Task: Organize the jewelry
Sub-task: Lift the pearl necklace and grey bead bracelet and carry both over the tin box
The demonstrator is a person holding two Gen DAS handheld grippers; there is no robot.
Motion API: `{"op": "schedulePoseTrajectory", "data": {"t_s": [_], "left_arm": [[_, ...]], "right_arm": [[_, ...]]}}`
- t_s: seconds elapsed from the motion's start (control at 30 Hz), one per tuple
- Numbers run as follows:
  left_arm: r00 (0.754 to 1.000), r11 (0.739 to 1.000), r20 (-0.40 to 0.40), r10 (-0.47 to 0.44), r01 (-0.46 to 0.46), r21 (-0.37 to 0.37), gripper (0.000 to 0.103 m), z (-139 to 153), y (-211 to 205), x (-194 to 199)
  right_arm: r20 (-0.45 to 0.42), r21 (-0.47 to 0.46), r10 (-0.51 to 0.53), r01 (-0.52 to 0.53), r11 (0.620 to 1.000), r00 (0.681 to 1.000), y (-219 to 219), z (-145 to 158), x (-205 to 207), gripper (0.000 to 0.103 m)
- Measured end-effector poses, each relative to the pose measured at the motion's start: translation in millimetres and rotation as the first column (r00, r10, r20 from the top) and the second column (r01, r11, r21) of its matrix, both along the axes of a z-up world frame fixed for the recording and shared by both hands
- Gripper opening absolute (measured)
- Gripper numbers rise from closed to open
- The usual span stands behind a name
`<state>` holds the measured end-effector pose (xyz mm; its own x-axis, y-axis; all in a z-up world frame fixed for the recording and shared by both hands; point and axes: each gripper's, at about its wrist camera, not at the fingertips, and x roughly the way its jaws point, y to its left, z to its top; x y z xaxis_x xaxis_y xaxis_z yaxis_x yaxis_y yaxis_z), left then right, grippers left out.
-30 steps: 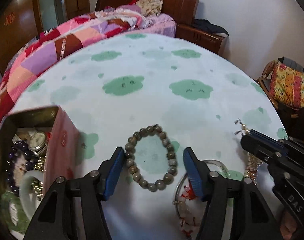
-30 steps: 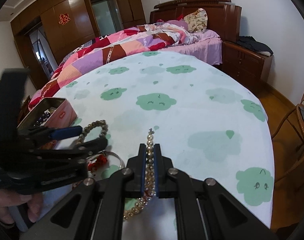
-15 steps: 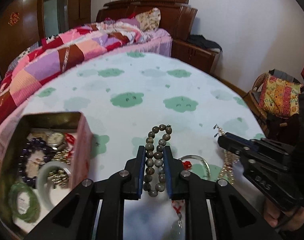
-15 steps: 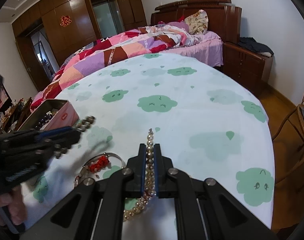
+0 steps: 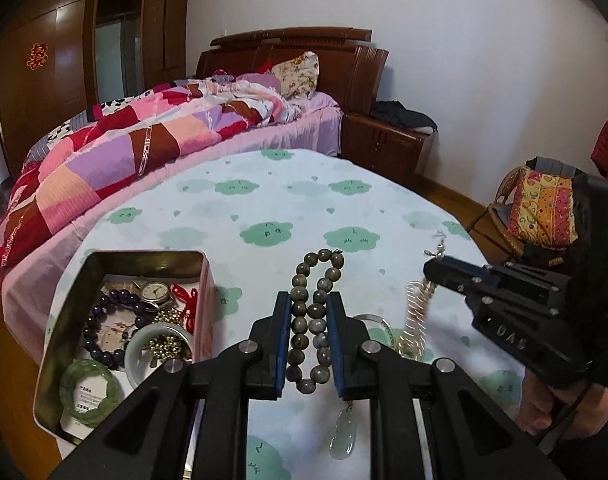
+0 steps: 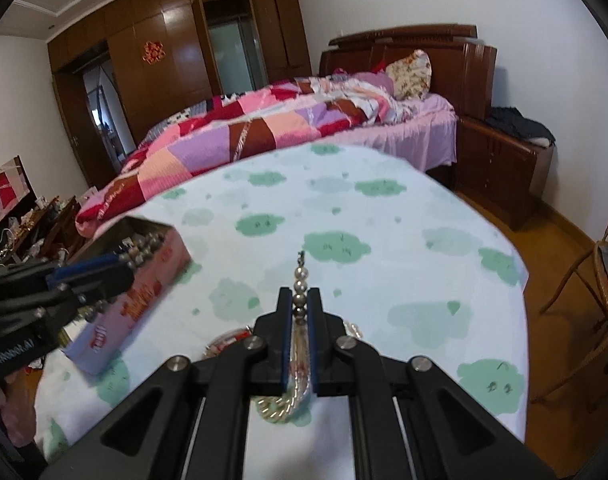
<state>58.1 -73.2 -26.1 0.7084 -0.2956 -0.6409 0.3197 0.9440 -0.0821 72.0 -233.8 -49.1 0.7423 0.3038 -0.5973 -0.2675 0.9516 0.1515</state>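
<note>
My left gripper [image 5: 308, 300] is shut on a grey-green bead bracelet [image 5: 313, 320] and holds it above the table, to the right of an open metal tin [image 5: 144, 258]. The tin holds a purple bead bracelet [image 5: 104, 328], a green bangle [image 5: 89, 392], a white bangle [image 5: 144, 344] and a watch [image 5: 155, 291]. My right gripper [image 6: 299, 298] is shut on a pearl necklace [image 6: 298, 344] that hangs down from it; it also shows in the left wrist view [image 5: 432, 270]. A jade pendant [image 5: 344, 436] and a clear bangle [image 5: 378, 326] lie on the cloth.
The round table [image 6: 404, 240] has a white cloth with green clouds. A bed with a patchwork quilt [image 5: 144, 148] stands behind it, a wooden nightstand [image 5: 388, 144] at the back right, and a wicker chair with a cushion [image 5: 540, 208] to the right.
My left gripper shut on the bead bracelet and lifted it toward the tin. My right gripper kept the pearl necklace and rose with it.
</note>
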Motion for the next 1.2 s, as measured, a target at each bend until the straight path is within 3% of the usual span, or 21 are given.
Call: {"op": "schedulePoseTrajectory", "data": {"t_s": [0.47, 0.9, 1.2], "left_arm": [[0.999, 1.000, 0.050, 0.016, -0.015, -0.019, 0.017, 17, 11, -14], [0.996, 0.998, 0.073, 0.057, -0.055, -0.027, 0.017, 25, 33, -26], [0.992, 0.995, 0.080, 0.096, -0.093, -0.044, 0.017, 30, 57, -31]], "right_arm": [[0.101, 0.012, 0.039, -0.040, 0.999, 0.994, 12, 36, -14, 0.008], [0.132, 0.055, 0.105, -0.113, 0.992, 0.986, 28, 58, -21, 0.008], [0.167, 0.037, 0.174, -0.182, 0.983, 0.971, 55, 76, -23, 0.008]]}}
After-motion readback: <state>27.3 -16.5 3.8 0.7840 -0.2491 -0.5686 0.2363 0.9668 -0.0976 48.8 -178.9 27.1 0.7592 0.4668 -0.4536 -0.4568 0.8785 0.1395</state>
